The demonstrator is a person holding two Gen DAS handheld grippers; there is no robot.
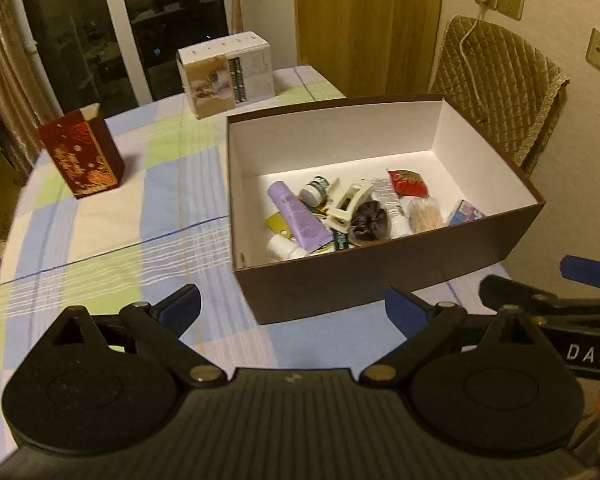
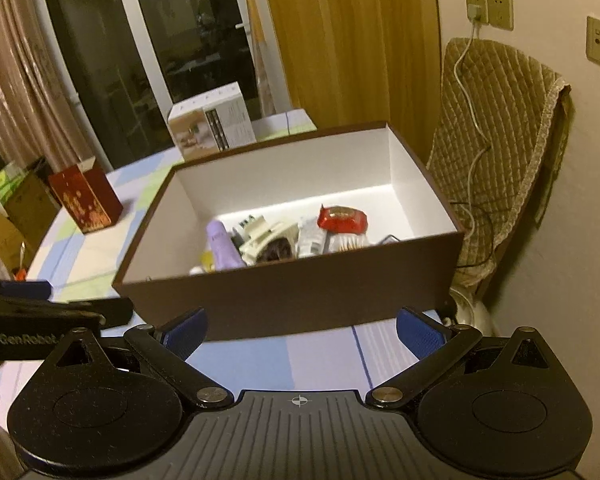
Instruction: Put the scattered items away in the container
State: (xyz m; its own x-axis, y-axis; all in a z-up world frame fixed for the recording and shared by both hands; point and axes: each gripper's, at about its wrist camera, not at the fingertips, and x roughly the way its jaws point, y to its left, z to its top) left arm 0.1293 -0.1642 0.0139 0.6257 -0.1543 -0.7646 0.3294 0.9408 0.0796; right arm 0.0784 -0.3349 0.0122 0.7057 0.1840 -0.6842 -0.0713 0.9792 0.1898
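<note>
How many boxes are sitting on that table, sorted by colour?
Brown box, open, with the small items inside: 1
Red box, gold pattern: 1
White box: 1
Total: 3

Left gripper (image 1: 292, 308) low in frame, jaws spread wide, nothing between blue pads. Right gripper (image 2: 302, 330) likewise wide apart, empty, low centre; its fingers (image 1: 588, 272) enter left view's right edge.
</note>
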